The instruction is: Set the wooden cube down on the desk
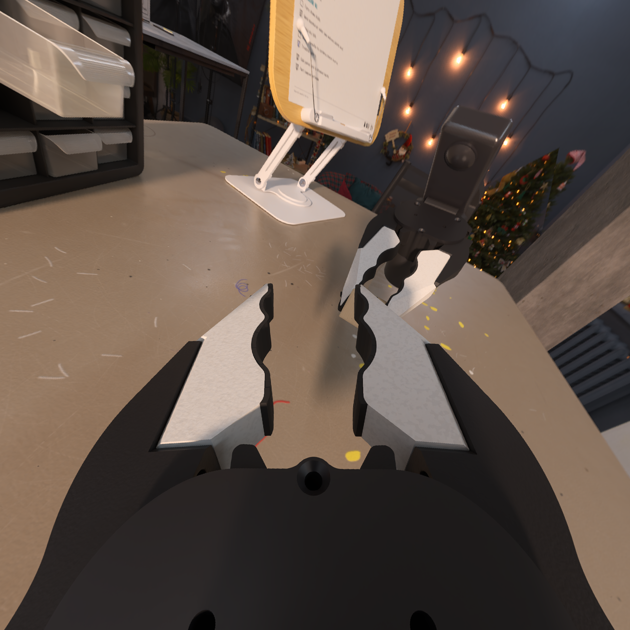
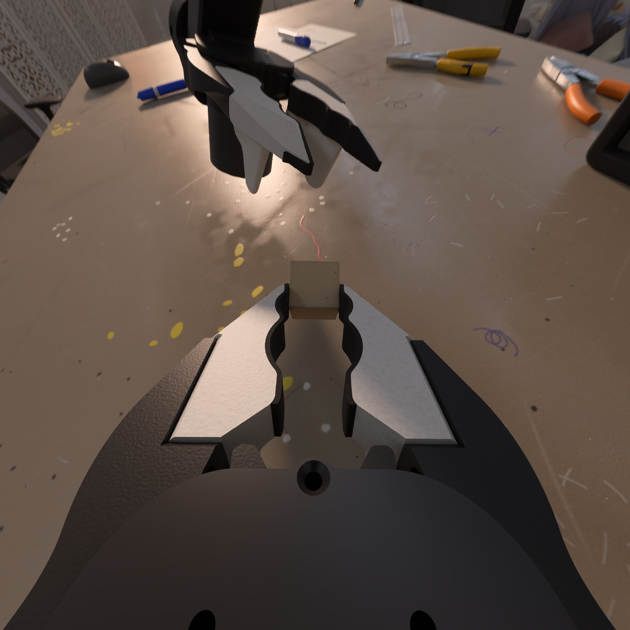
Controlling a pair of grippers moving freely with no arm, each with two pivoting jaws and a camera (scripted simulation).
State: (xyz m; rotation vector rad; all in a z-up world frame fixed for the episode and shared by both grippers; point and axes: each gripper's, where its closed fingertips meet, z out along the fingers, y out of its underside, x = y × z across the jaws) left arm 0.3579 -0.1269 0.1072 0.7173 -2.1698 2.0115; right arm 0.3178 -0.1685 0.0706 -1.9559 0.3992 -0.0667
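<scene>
The wooden cube [image 2: 313, 289] is a pale block gripped between the tips of my right gripper [image 2: 313, 294], close over the tan desk [image 2: 443, 272]. I cannot tell whether it touches the desk. In the left wrist view only a corner of the cube [image 1: 347, 312] shows, behind my own finger, with the right gripper [image 1: 381, 293] pointing down onto it. My left gripper [image 1: 313, 289] is open and empty, just left of the cube. It also shows in the right wrist view [image 2: 283, 174], hovering beyond the cube.
A black drawer organiser [image 1: 68, 102] and a board on a white stand [image 1: 289, 201] stand at the back. Yellow pliers [image 2: 453, 59], orange pliers [image 2: 579, 95], blue markers [image 2: 160, 90], a mouse [image 2: 105, 71] and a dark device [image 2: 613, 136] lie farther off. The desk edge [image 1: 531, 327] runs close on the right.
</scene>
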